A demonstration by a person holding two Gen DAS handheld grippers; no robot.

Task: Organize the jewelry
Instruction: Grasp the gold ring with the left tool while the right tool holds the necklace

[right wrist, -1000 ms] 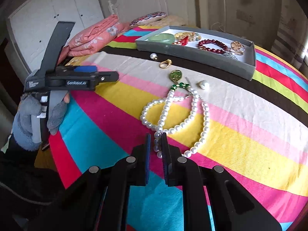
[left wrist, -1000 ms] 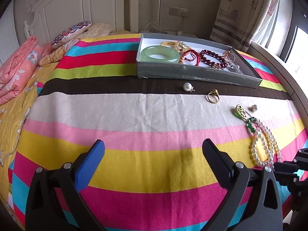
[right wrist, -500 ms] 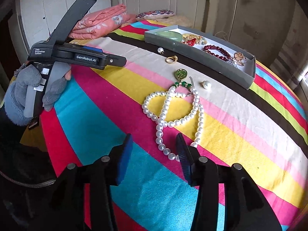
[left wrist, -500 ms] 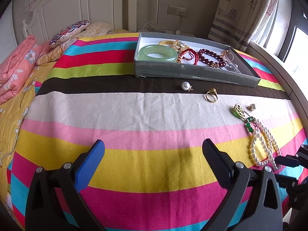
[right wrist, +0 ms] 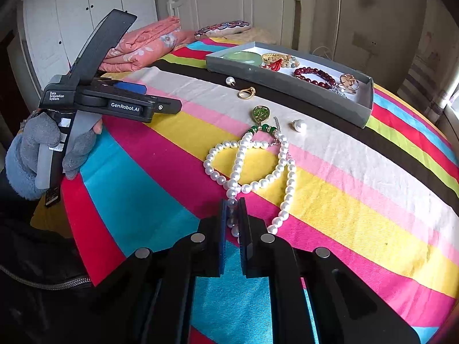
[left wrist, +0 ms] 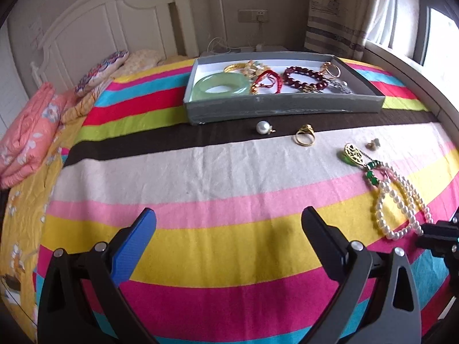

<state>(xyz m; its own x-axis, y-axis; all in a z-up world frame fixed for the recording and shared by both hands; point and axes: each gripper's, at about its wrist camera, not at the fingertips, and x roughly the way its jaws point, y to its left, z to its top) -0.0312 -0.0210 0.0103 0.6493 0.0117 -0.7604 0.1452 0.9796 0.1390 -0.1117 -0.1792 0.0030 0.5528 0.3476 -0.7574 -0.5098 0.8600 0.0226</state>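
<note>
A pearl necklace [right wrist: 252, 166] with a green pendant [right wrist: 261, 113] lies on the striped bedspread; it also shows in the left wrist view [left wrist: 397, 200]. My right gripper [right wrist: 233, 207] is shut on the near end of the pearl strand. My left gripper [left wrist: 229, 229] is open and empty above the bedspread, left of the necklace. A grey tray [left wrist: 281, 109] at the back holds a green bangle [left wrist: 221, 87], a dark red bead bracelet [left wrist: 305, 78] and gold pieces. A pearl pendant [left wrist: 263, 127], a gold ring [left wrist: 304, 137] and a small earring [left wrist: 373, 144] lie in front of it.
Folded pink bedding [left wrist: 25, 140] and pillows [left wrist: 100, 70] lie at the left by the white headboard [left wrist: 120, 23]. A curtain and window [left wrist: 401, 14] are at the right. The left gripper and gloved hand [right wrist: 43, 154] show in the right wrist view.
My right gripper opened over the necklace's near end half a second ago and has now closed on the pearl strand. The left gripper stayed open, drifting slightly.
</note>
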